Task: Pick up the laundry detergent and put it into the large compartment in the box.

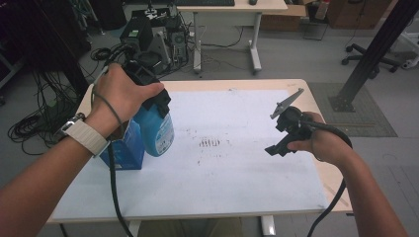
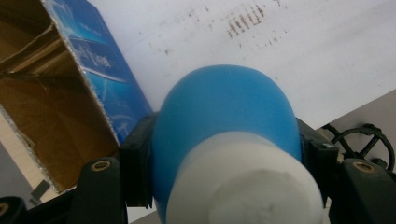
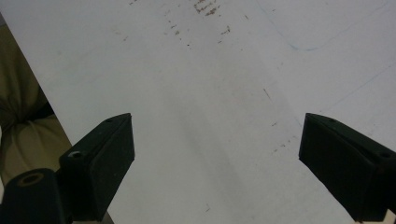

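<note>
My left gripper [image 1: 154, 104] is shut on the neck end of a blue bottle [image 1: 158, 132] with a pale label, and holds it just above the table's left side. In the left gripper view the bottle [image 2: 224, 107] with its white cap [image 2: 243, 182] sits between the two black jaws, which press on its sides. An open blue cardboard box [image 1: 123, 150] stands right beside the bottle; its brown inside [image 2: 42, 107] is visible. My right gripper [image 1: 275, 148] hovers over the right part of the white sheet, and its jaws [image 3: 215, 168] stand wide open with nothing between them.
A white sheet [image 1: 237, 168] with dark smudges [image 1: 210, 143] covers most of the wooden table [image 1: 316, 98]. Beyond the table lie cables, electronics and a desk's legs [image 1: 254, 49]. A black post [image 1: 365, 59] rises at the back right.
</note>
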Motion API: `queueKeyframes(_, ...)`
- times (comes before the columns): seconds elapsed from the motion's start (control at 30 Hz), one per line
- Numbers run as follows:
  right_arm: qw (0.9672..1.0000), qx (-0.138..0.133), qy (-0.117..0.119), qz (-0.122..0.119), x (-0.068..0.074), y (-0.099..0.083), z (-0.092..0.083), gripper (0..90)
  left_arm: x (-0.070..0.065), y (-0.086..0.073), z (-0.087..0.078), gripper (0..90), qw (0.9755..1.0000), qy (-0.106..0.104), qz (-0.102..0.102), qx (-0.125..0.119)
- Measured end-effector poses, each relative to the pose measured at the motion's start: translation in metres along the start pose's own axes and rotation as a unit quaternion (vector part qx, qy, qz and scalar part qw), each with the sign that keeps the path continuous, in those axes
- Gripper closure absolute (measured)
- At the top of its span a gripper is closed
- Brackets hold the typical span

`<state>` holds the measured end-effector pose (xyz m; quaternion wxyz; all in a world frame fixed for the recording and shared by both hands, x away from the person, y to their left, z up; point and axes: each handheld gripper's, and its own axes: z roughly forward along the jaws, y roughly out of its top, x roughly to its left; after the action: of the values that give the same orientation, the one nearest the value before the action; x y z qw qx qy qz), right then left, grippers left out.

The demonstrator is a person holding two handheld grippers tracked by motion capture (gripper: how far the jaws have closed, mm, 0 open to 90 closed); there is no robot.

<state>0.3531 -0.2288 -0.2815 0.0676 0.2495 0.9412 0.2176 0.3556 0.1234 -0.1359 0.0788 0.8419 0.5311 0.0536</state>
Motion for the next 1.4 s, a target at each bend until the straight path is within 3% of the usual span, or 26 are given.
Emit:
queueKeyframes(0.27,1.0,-0.001,0.0,0.001,-0.001,0.001,0.0,10.7,0.008,0.005,-0.008,37.3,0.9998,-0.009,-0.016,-0.003)
queueKeyframes(0.5,1.0,-0.001,0.0,0.001,-0.002,0.001,0.001,10.7,0.007,0.006,-0.013,37.3,0.9998,0.001,-0.018,-0.004)
queueKeyframes(0.7,1.0,-0.001,0.0,-0.001,-0.001,0.002,0.002,10.7,0.009,0.009,-0.016,37.3,0.9996,-0.003,-0.027,-0.004)
queueKeyframes(1.4,1.0,-0.004,0.001,-0.003,-0.002,0.002,0.003,10.7,0.032,0.011,-0.037,37.3,0.9967,0.005,-0.079,-0.02)
